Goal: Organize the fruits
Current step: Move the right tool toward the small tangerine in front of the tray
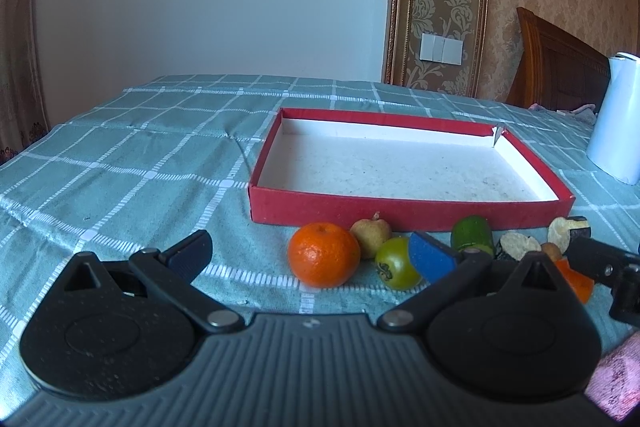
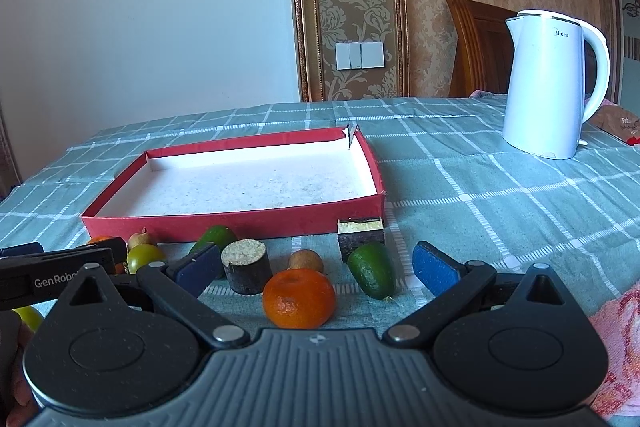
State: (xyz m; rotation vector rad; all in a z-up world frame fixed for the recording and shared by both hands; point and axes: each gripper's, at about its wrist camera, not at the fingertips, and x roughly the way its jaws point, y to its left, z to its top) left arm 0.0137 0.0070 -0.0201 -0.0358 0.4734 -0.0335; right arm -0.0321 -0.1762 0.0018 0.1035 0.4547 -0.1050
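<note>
While both grippers hang wide open and empty, I judge I'm at the first pick. My left gripper (image 1: 310, 255) has an orange (image 1: 323, 254) between its fingers, just ahead; a green fruit (image 1: 396, 263) sits by its right finger. My right gripper (image 2: 316, 267) frames a second orange (image 2: 299, 298), with an avocado (image 2: 372, 269) just right of it. Beyond both lies the red box (image 2: 236, 223), holding nothing. Next I need to ease forward, close on an orange, then lift it over the near wall. Only the right view shows the whole kettle (image 2: 548, 87) and the dark cylinder (image 2: 246, 267).
</note>
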